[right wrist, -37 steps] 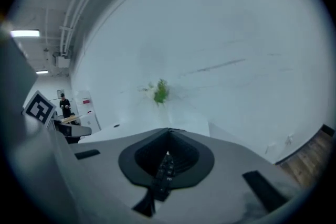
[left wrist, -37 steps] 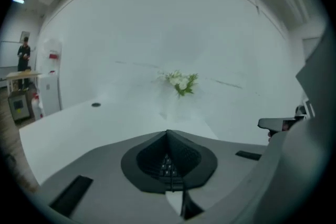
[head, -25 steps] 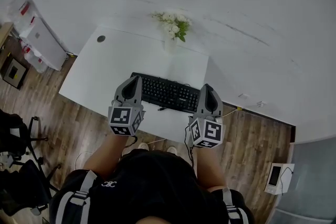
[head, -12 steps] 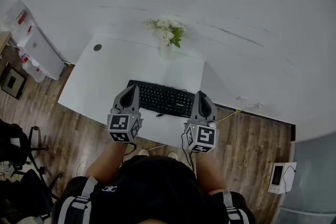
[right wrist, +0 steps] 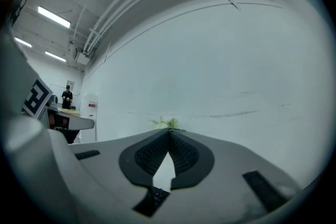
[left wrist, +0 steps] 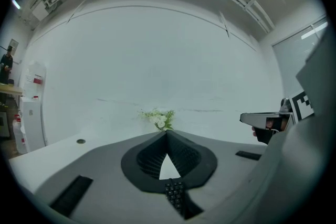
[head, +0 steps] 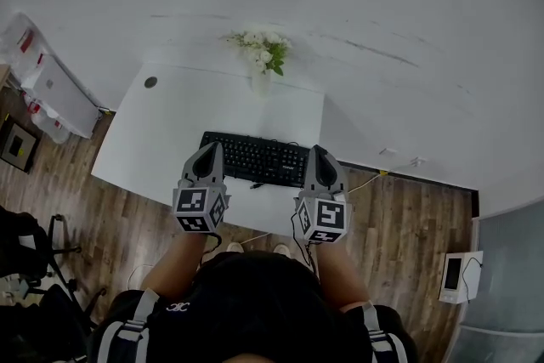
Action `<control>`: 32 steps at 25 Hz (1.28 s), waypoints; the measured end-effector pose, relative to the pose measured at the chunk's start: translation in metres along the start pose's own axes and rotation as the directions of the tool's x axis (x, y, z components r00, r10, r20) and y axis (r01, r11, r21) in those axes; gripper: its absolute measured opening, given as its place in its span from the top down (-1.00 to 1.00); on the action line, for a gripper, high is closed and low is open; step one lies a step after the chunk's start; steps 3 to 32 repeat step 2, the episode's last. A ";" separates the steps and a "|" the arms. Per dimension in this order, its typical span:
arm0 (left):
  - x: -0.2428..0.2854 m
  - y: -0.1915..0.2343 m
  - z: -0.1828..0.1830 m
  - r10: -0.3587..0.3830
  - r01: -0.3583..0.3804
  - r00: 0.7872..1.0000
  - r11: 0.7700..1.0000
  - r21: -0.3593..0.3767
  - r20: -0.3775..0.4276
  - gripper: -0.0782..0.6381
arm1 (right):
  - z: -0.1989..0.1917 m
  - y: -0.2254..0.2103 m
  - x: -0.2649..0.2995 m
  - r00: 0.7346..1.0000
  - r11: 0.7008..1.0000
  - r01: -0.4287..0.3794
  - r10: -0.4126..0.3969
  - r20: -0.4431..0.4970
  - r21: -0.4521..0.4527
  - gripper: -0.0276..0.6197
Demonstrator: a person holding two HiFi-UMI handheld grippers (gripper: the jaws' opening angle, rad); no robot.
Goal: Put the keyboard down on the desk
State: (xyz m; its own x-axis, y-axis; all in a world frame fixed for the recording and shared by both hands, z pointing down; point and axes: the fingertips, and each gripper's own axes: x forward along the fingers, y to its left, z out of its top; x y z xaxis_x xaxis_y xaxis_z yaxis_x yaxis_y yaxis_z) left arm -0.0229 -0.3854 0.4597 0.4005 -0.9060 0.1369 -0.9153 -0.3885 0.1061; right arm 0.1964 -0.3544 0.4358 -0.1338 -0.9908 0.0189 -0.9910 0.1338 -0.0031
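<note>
A black keyboard [head: 255, 159] lies flat on the white desk [head: 161, 127], near its front edge. My left gripper [head: 212, 149] hovers over the keyboard's left end, and my right gripper [head: 319, 150] is over its right end. Both are shut, tips touching, with nothing seen between the pads. In the left gripper view the jaws [left wrist: 168, 132] meet at the tip and a strip of keys [left wrist: 176, 194] shows below them. It is the same in the right gripper view [right wrist: 169, 132], with keys [right wrist: 156, 196] underneath.
A vase of white flowers [head: 259, 55] stands at the desk's back edge against the wall. A round cable hole [head: 150, 82] is at the back left. A white cabinet [head: 55, 89] stands left of the desk. Wooden floor surrounds it.
The whole head view has drifted, and both grippers sit slightly lower and nearer me. The keyboard stays where it was on the desk. Both jaws stay shut.
</note>
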 end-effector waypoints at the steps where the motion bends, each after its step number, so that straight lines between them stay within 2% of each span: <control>1: 0.002 -0.002 -0.001 -0.004 0.004 1.000 1.000 -0.002 -0.002 0.78 | 0.000 -0.002 0.000 1.000 1.000 0.006 -0.006 0.001 -0.009 0.91; 32: 0.004 -0.003 -0.003 -0.008 0.008 1.000 1.000 -0.003 -0.003 0.78 | 0.000 -0.004 0.000 1.000 1.000 0.012 -0.012 0.003 -0.021 0.91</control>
